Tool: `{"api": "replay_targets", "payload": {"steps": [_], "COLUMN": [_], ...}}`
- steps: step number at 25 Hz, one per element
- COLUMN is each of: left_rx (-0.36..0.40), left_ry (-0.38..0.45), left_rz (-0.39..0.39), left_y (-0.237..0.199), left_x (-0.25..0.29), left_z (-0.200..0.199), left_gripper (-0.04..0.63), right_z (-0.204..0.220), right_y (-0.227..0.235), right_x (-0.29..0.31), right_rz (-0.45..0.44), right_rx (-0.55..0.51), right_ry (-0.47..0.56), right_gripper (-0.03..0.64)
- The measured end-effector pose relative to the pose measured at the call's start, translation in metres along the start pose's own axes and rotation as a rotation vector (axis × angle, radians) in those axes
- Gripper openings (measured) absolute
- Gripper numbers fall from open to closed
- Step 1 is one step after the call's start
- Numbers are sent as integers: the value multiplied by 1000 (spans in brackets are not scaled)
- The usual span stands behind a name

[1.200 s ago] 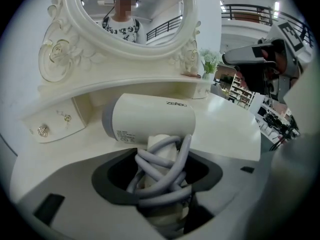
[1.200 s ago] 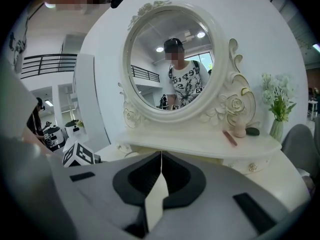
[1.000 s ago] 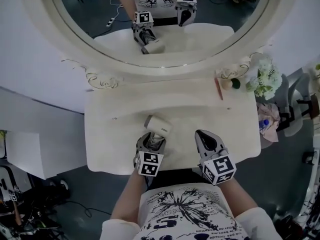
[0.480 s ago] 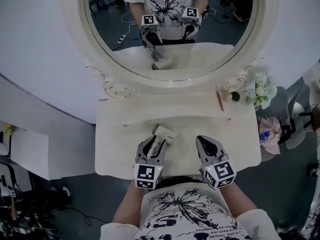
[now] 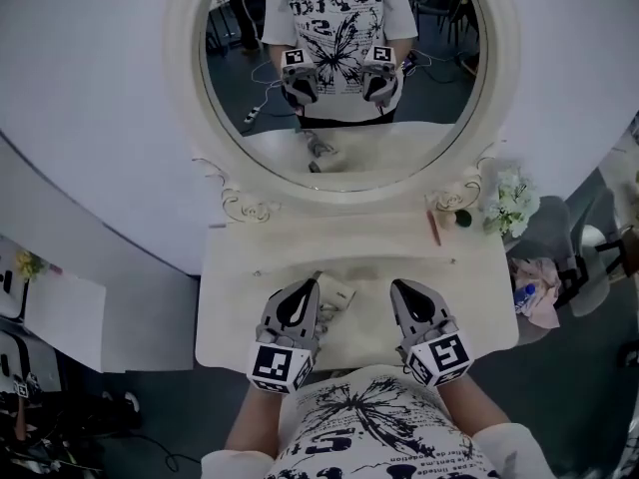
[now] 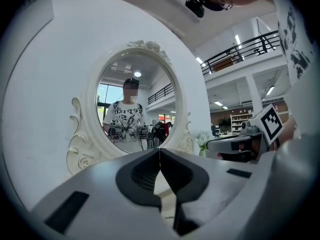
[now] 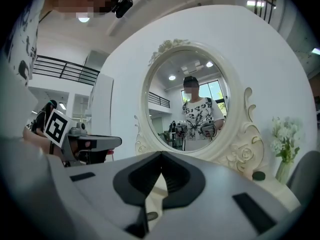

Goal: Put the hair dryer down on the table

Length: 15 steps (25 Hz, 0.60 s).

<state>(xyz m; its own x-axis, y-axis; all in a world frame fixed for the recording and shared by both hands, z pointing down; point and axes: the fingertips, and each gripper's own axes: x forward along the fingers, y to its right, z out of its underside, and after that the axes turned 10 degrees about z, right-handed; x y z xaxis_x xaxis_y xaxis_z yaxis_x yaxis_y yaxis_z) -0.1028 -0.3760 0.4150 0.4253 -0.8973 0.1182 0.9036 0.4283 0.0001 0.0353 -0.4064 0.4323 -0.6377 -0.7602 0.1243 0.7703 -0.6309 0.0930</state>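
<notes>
The cream hair dryer (image 5: 337,291) lies on the white dressing table (image 5: 235,312), near the front and a little left of centre. My left gripper (image 5: 311,285) hovers just left of it with its jaws shut and nothing between them; the left gripper view shows the two fingers meeting at the tips (image 6: 159,152). My right gripper (image 5: 397,286) hangs to the right of the dryer, apart from it, also shut and empty (image 7: 161,156). Both grippers point toward the mirror.
A large oval mirror (image 5: 339,78) in an ornate white frame stands at the back of the table and reflects the person and both grippers. A red pencil (image 5: 435,228), a small green thing (image 5: 464,218) and white flowers (image 5: 509,203) sit at the back right.
The left gripper's jaws were open around the hair dryer's handle; they have let go, drawn back and shut. The dryer rests on the table. The head view has tilted up toward the mirror.
</notes>
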Motion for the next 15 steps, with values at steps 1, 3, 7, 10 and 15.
{"api": "replay_targets", "payload": {"steps": [1,3,7,10,15], "left_rx": [6,18,39,35,28], "left_ry": [11,27,50,68,76], "left_rz": [-1,-4,3,9,5], "left_y": [1,2,6,9,7], "left_x": [-1,-2,-3,-3,-5], "left_z": [-5,-12,-20,-23,-22], "left_gripper": [21,21,21,21,21], "right_z": [-3,-7,-10,-8,-5], "right_y": [0,0,0,-1,-3], "right_x": [-1,-2,-3,-3,-4], "right_rz": [-2,-4,-1,-3,-4], "right_rx": [-4,-8,-23,-30,-37], "right_ry": [11,28,37,31,27], "right_gripper": [18,18,18,18,18]}}
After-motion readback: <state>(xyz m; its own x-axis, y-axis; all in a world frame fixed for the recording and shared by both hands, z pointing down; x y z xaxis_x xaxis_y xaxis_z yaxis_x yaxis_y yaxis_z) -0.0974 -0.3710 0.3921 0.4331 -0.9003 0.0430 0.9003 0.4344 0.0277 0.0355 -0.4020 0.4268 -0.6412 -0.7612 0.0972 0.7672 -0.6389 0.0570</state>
